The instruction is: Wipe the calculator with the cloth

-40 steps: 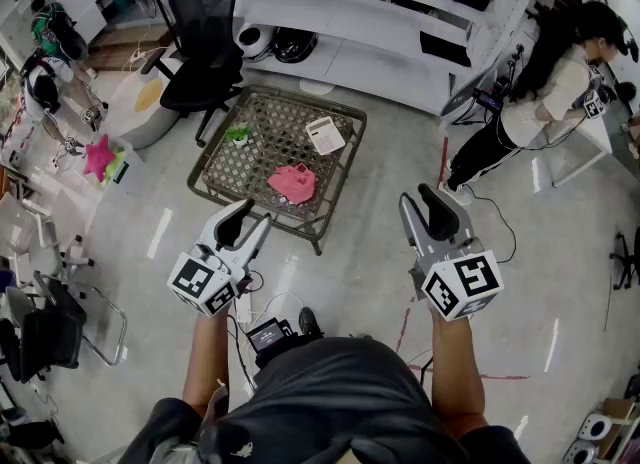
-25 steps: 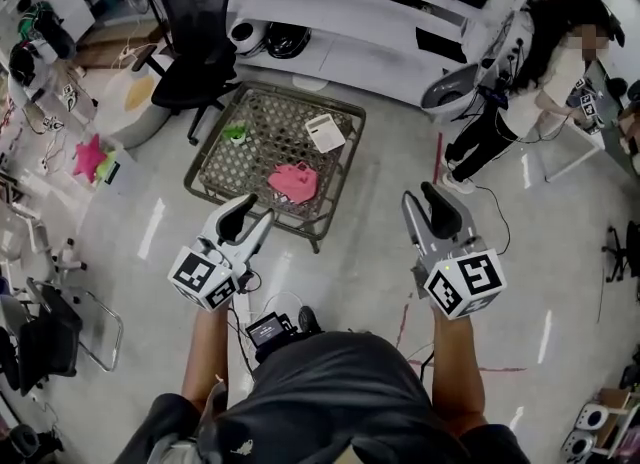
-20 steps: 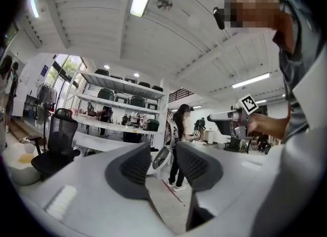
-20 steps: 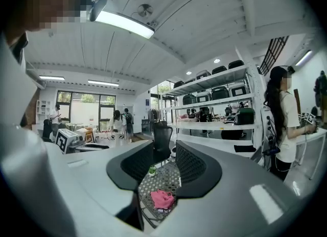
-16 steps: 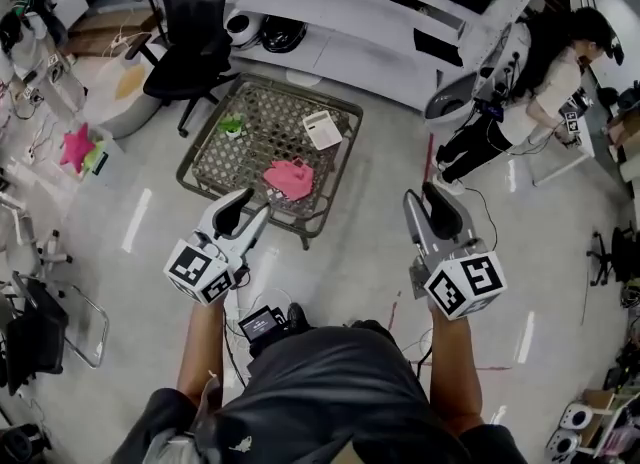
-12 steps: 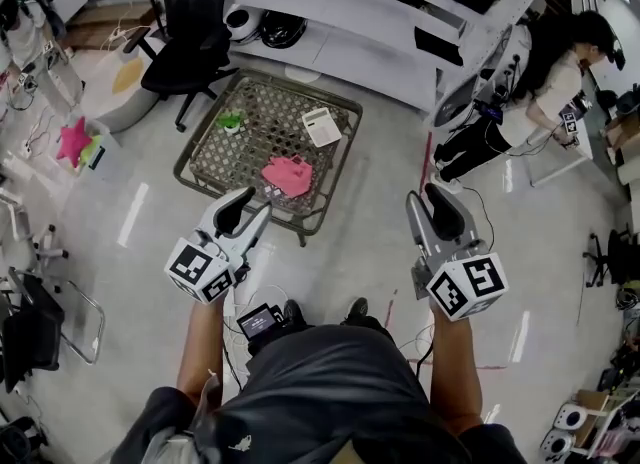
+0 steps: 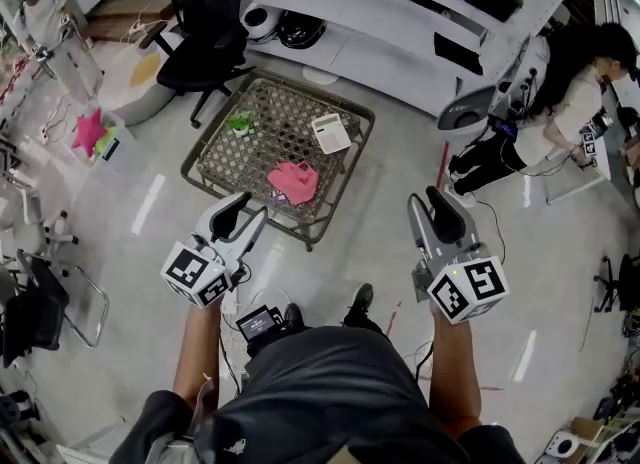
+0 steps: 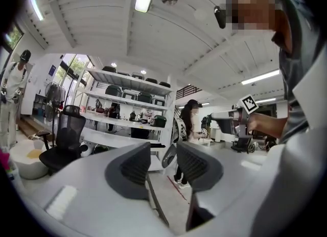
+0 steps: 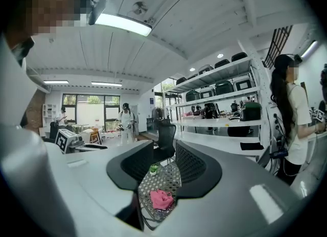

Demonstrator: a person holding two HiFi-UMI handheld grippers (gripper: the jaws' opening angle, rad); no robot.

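A low wicker table [image 7: 275, 144] stands on the floor ahead of me. On it lie a crumpled pink cloth [image 7: 293, 182] near the front and a white calculator [image 7: 331, 133] at the back right. My left gripper [image 7: 250, 210] hovers level short of the table's front edge, open and empty. My right gripper [image 7: 428, 200] is held to the right of the table, open too. In the right gripper view the cloth [image 9: 161, 198] and the table [image 9: 164, 179] show through the gap of the gripper [image 9: 163, 172]; the calculator is hidden there. The left gripper [image 8: 163, 162] looks past the table.
A small green plant [image 7: 240, 123] sits on the table's far left. A black office chair [image 7: 205, 27] stands behind it, before long white shelving [image 7: 380, 12]. A person [image 7: 560, 112] stands at the right. Clutter and a folding chair [image 7: 40, 312] line the left.
I have stepped forward: a shoe now shows below the grippers and the table has shifted a little in view. Both grippers keep their pose and stay open.
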